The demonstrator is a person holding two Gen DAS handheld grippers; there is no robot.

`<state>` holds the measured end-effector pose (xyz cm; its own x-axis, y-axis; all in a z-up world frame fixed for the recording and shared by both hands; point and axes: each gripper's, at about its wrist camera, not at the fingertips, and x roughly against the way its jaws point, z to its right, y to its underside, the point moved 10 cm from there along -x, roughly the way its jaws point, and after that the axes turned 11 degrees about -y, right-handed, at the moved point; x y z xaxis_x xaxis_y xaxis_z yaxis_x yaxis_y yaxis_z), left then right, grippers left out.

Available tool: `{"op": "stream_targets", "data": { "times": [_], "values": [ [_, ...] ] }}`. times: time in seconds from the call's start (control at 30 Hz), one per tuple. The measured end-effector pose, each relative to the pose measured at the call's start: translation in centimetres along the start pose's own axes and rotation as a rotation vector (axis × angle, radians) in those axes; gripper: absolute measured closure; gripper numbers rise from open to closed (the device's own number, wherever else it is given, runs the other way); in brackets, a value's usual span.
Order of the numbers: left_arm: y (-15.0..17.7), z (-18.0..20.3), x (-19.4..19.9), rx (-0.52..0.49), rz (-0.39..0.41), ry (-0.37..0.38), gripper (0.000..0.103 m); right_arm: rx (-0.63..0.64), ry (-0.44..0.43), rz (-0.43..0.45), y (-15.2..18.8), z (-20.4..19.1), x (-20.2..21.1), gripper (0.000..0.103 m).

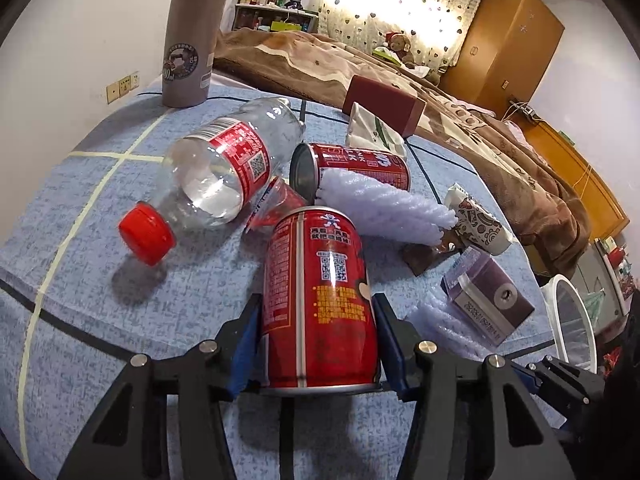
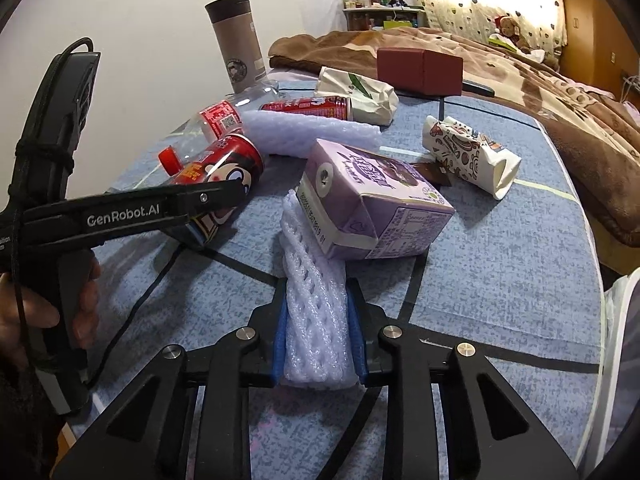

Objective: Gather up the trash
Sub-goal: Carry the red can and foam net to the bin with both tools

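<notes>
My left gripper [image 1: 318,308] is shut on a red drink can [image 1: 320,296], lying on the blue tablecloth; it also shows in the right wrist view [image 2: 218,168] with the left gripper [image 2: 224,196] around it. My right gripper [image 2: 316,300] is shut on a white foam net sleeve [image 2: 316,320], whose far end lies under a purple drink carton [image 2: 372,204]. More trash lies beyond: a clear plastic bottle [image 1: 216,176] with a red cap, a second red can [image 1: 352,168], another foam sleeve [image 1: 384,204], a printed paper cup [image 2: 468,152].
A grey thermos [image 1: 192,40] stands at the table's far left. A dark red box [image 1: 384,104] and a white paper bag [image 1: 372,128] lie at the far edge. A white mesh bin [image 1: 572,320] stands off the table's right side. A bed with a brown blanket [image 1: 460,96] lies behind.
</notes>
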<state>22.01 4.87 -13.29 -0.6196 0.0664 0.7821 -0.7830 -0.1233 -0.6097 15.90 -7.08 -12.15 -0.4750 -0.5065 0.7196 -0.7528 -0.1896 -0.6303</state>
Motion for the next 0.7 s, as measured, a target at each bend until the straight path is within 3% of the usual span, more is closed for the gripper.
{"op": "stream_targets", "data": {
  "times": [0.7],
  "values": [
    [3.1, -0.3, 3.8, 0.015, 0.031, 0.001, 0.048, -0.051, -0.017, 0.047, 0.7, -0.2, 1.7, 0.077]
  ]
}}
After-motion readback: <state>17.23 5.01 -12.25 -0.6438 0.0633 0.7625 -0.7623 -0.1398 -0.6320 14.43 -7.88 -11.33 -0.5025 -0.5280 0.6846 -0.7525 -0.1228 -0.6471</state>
